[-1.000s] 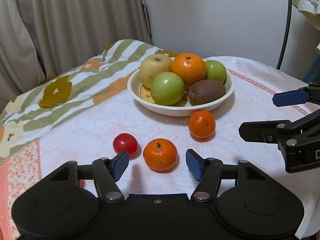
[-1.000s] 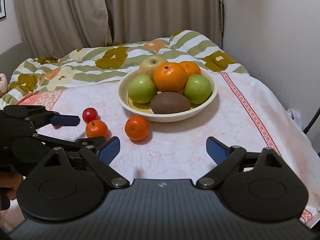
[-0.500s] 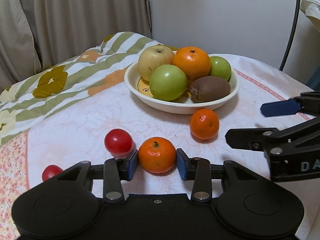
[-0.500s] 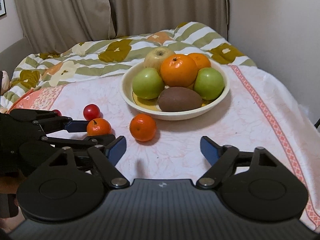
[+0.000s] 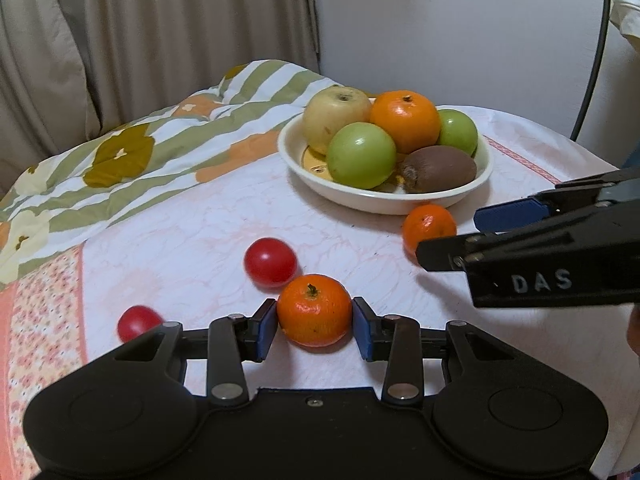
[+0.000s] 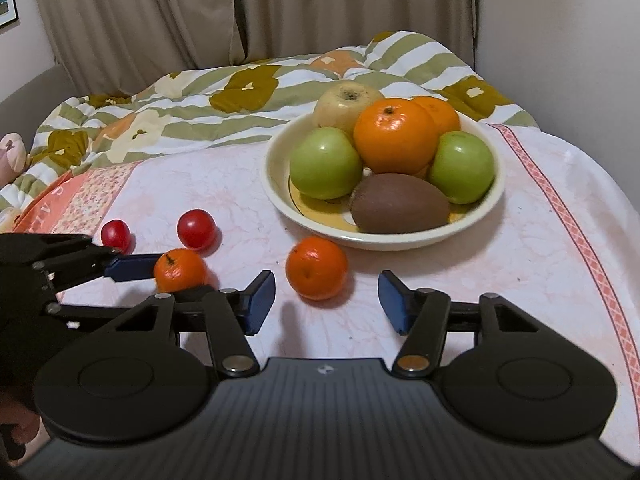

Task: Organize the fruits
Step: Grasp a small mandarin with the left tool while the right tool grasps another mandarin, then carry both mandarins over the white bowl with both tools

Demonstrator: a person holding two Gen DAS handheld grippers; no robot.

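Note:
My left gripper (image 5: 314,326) is shut on a small mandarin (image 5: 314,310) that rests on the pink tablecloth; it also shows in the right wrist view (image 6: 180,269). A second mandarin (image 6: 317,268) lies in front of the cream bowl (image 6: 280,196), between and just ahead of my open right gripper (image 6: 327,300). The bowl holds two green apples (image 6: 326,162), a yellow apple (image 6: 346,100), oranges (image 6: 396,140) and a kiwi (image 6: 400,208). Two red cherry tomatoes (image 5: 270,261) (image 5: 138,322) lie left of the held mandarin.
A striped flowered quilt (image 6: 200,100) is bunched behind and left of the bowl. Curtains (image 6: 160,12) hang behind, a white wall (image 6: 560,40) at the right. The table edge (image 6: 624,208) falls away at the right.
My left gripper moved forward around the near mandarin and shut on it. My right gripper moved in toward the second mandarin, staying open.

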